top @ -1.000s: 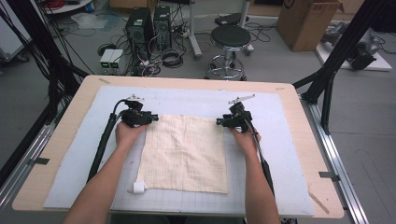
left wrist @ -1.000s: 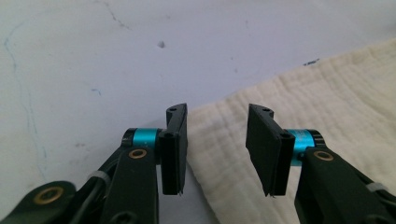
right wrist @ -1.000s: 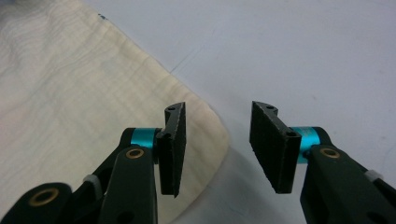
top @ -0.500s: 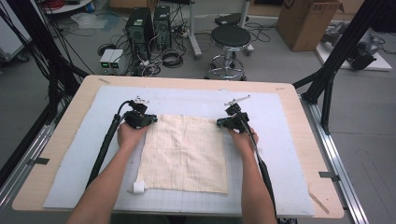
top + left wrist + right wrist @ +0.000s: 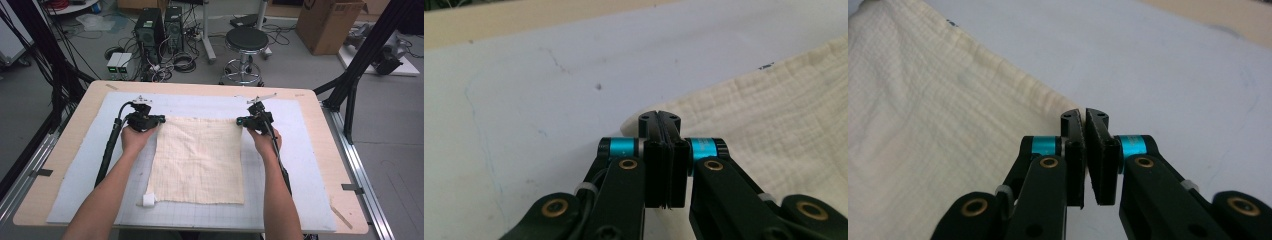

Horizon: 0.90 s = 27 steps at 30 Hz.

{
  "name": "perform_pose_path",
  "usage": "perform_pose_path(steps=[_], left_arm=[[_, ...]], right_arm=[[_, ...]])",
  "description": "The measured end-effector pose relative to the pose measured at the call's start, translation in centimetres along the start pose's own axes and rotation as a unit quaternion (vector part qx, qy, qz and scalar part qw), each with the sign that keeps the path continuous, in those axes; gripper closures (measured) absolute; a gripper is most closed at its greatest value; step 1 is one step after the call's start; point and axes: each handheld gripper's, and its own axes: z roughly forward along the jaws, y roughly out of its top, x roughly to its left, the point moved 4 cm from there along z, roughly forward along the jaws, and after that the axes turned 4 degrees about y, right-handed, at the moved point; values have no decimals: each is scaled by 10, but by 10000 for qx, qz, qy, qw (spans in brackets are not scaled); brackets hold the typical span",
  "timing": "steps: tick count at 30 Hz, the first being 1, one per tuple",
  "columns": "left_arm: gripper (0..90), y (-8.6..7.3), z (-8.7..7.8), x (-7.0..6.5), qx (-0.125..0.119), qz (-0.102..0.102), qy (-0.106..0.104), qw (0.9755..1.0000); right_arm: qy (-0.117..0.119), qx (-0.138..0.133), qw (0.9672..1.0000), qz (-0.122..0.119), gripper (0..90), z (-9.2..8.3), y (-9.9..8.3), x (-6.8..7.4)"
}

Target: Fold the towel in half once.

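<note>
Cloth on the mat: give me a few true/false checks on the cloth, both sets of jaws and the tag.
1. The cream cloth lies spread flat on the blue-grey mat. True.
2. The left gripper has its jaws wide open. False: they are shut at the cloth's far left corner.
3. The right gripper sits at the cloth's far right corner. True.
4. A white tag sits at the cloth's far right corner. False: it is at the near left corner.

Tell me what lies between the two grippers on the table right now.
In the high view, the far edge of the cream square cloth spans the stretch from the left gripper to the right gripper; each holds a corner, jaws shut.
</note>
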Motion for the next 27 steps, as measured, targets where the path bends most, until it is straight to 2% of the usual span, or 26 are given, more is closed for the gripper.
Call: perform_pose_path(steps=[4, 6, 12, 19, 22, 24, 27], left_arm=[[888, 10, -11, 2, -287, -145, -74, 9995], [888, 10, -14, 3, -274, -136, -103, 9995], [888, 9, -21, -1, -157, 88, -164, 9997], [888, 11, -36, -6, -288, 231, -241, 9990], [888, 7, -41, -5, -384, 136, -358, 9985], [889, 3, -43, -4, -454, 53, -446, 9980], [888, -3, -46, -4, -476, 58, -490, 9976]], right_arm=[[43, -219, 9997, -5, 866, -11, 12, 2], [101, -231, 9997, 41, 866, -12, 12, 3], [292, -164, 9994, 61, 866, -15, 9, 6], [553, -356, 9978, 70, 866, -31, 10, 9], [657, -409, 9970, 9, 865, -35, 8, 13], [699, -353, 9969, -5, 865, -37, 5, 15], [800, -364, 9961, -32, 865, -39, 3, 18]])
